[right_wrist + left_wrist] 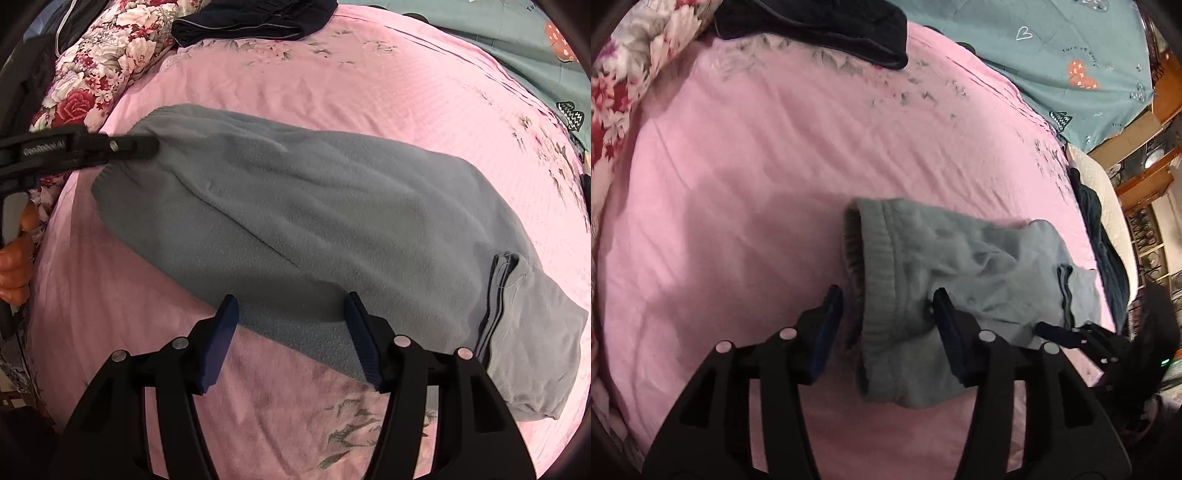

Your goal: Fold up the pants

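Note:
Grey fleece pants (314, 206) lie folded lengthwise across the pink bedsheet (332, 74). Their ribbed waistband (882, 280) is at the left end. My left gripper (886, 299) is open with its jaws on either side of the waistband; it also shows in the right wrist view (147, 146) at the pants' left end. My right gripper (291, 310) is open at the near edge of the pants' middle; it shows at the right in the left wrist view (1056, 332). A lighter grey lining or pocket (532, 339) lies at the right end.
A dark navy garment (255, 18) lies at the far side of the bed. A red floral quilt (96, 70) is at the left. A teal printed blanket (1052, 55) is at the far right. Dark clothes (1108, 251) and wooden shelves (1152, 192) are beyond the bed's right edge.

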A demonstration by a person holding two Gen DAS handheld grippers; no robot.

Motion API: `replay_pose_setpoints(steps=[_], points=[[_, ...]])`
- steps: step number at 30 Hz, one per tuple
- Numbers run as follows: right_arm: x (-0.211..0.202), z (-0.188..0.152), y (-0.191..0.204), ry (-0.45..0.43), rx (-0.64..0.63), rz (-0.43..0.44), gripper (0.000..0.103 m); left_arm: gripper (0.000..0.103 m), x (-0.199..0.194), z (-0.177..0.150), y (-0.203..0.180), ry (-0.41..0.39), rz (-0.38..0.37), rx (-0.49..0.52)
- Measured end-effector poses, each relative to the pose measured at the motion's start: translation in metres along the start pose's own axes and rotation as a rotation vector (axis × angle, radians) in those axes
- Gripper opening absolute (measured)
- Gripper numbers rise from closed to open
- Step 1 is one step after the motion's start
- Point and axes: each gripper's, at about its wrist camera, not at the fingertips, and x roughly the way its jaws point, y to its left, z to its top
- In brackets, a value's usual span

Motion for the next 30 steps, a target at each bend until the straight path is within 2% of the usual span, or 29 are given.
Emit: replay_pose_setpoints(steps=[1,2,4,5,8,10,12,15,16,18,20,22,24,25,28,30], points=[[-0.011,-0.002,-0.007,-0.042,0.028,0.008,0.06,0.052,0.001,0.001,-0.004,0.005,0.004,0.019],[-0.022,-0.004,-0.015,-0.086,0.062,0.012,0.06,0.049,0.001,0.002,-0.007,0.014,-0.026,0.023],[-0.038,-0.011,-0.04,-0.139,0.162,-0.005,0.06,0.026,0.0,0.003,-0.009,0.008,-0.086,0.01],[-0.043,-0.016,-0.054,-0.151,0.214,-0.012,0.06,0.021,0.0,0.003,-0.01,0.009,-0.103,0.008],[-0.046,-0.033,-0.091,-0.161,0.327,-0.019,0.06,0.02,-0.004,0.002,-0.009,-0.017,-0.139,-0.027],[-0.031,-0.044,-0.107,-0.098,0.367,-0.002,0.056,0.019,-0.009,0.001,-0.009,-0.037,-0.187,-0.058],[-0.028,-0.052,-0.112,-0.129,0.371,0.018,0.051,0.019,-0.016,0.001,-0.015,-0.06,-0.23,-0.08],[-0.031,-0.054,-0.114,-0.134,0.388,0.037,0.05,0.019,-0.029,0.002,-0.038,-0.095,-0.244,-0.046],[-0.034,-0.054,-0.117,-0.133,0.405,0.051,0.045,0.019,-0.035,0.002,-0.048,-0.106,-0.249,-0.029],[-0.041,-0.059,-0.122,-0.176,0.439,0.097,0.042,0.019,-0.045,0.0,-0.07,-0.125,-0.265,0.002],[-0.054,-0.058,-0.122,-0.228,0.427,0.042,0.042,0.019,-0.051,-0.002,-0.086,-0.135,-0.277,0.02],[-0.049,-0.059,-0.124,-0.206,0.419,-0.05,0.042,0.019,-0.055,-0.002,-0.108,-0.144,-0.296,0.042],[-0.035,-0.064,-0.129,-0.164,0.436,-0.07,0.042,0.019,-0.058,-0.003,-0.129,-0.15,-0.315,0.059],[-0.028,-0.067,-0.127,-0.158,0.412,-0.078,0.043,0.019,-0.06,-0.003,-0.138,-0.15,-0.328,0.066],[-0.023,-0.067,-0.106,-0.164,0.251,-0.177,0.045,0.019,-0.064,-0.004,-0.167,-0.148,-0.358,0.101],[-0.022,-0.071,-0.105,-0.188,0.251,-0.173,0.045,0.019,-0.066,-0.003,-0.193,-0.143,-0.392,0.129]])
